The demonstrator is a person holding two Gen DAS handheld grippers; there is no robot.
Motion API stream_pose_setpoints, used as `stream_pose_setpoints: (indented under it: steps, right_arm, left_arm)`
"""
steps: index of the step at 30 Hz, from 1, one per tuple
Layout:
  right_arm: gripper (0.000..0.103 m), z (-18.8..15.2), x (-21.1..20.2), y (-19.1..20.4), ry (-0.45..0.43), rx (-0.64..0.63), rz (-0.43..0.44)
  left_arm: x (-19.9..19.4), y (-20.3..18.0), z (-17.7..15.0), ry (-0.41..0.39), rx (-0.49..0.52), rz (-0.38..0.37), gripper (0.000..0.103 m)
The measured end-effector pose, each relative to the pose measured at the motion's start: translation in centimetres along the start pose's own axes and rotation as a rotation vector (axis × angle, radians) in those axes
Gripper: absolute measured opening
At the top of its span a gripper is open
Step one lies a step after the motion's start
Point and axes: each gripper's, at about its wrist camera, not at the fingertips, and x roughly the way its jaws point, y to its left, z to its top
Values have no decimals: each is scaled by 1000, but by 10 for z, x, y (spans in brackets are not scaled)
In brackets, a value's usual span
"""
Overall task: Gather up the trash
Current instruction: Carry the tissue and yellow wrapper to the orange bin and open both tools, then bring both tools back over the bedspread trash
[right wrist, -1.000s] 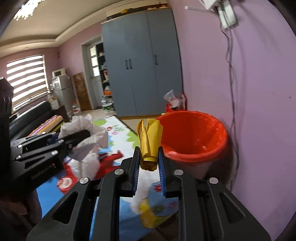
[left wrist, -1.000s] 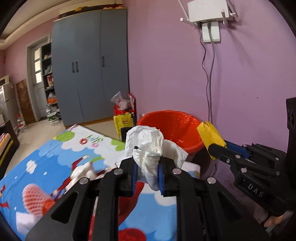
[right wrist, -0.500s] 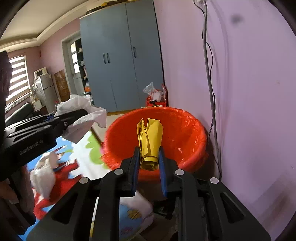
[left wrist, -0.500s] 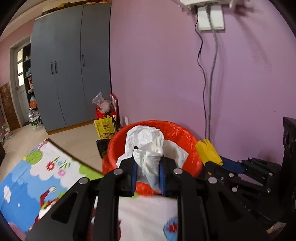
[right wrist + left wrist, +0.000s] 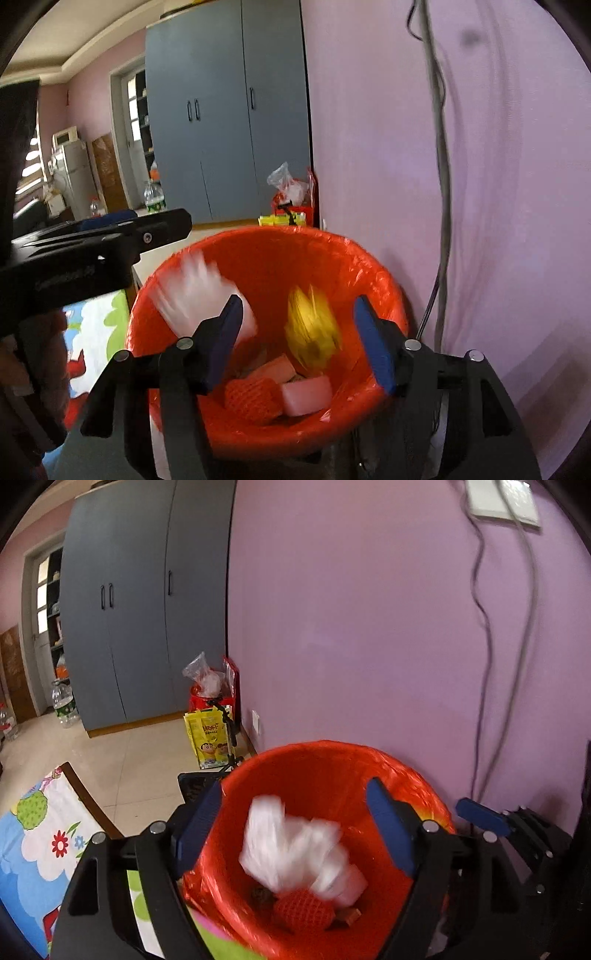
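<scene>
Tongs come first, close to each camera. The left tongs [image 5: 295, 823] are opening, and their blue pads [image 5: 195, 825] stand wide apart with nothing pressed between them. The white tissue [image 5: 295, 853] is loose below them, blurred, and looks like it is dropping into the red bin [image 5: 332, 753]. The right tongs [image 5: 299, 339] are opening too, and nothing is squeezed between their pads. The yellow wrapper [image 5: 312, 328] is blurred in the gap and looks like it is falling into the same bin. From the right camera, the white tissue shows near the bin's left wall, and the left tongs reach in from the left side over the rim. Down at the bottom of the bin lie an orange foam net [image 5: 253, 398], a pale pink block [image 5: 306, 397] just beside it, and some brown bits that are hard to make out. So this much looks done: some trash is in the bin, and two more pieces are on their way in. Beside the bin, on the left, is the edge of a desk with a cartoon cloth [image 5: 40, 834]. Only a small part of it shows, so I cannot tell if more trash is left there. Farther off, on the floor by the purple wall, stand a yellow bag [image 5: 208, 738] and a red bag with clear plastic [image 5: 210, 686]. Last is the grey wardrobe [image 5: 144, 609].
</scene>
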Motion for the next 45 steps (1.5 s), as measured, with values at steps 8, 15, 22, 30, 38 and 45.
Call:
stream_pose_setpoints:
  steps: [8,15,22,30,38,45]
  right_arm:
    - [61,-11,-43,-12,-39,36,-33]
    - [61,-16,-104,8,-57,50,-26]
    - [62,-23,-161,44,-85,32,21]
    - [67,-34,-202,102,-81,-19,101]
    - [72,-49,-222,168,-52,-108,187]
    - [73,-60,-223,197,-19,-130,215]
  left_arm:
    - [-34,19,-3,-29,-45,53,89]
    - [-101,22,-20,-34,-72,106,98]
    - [-183,32,-57,-21,-69,154,98]
    - [-264,58,-115,-10,-69,233,98]
    - [-317,92,-165,8,-83,323,98]
    - [-353,128,-204,30,-96,424,98]
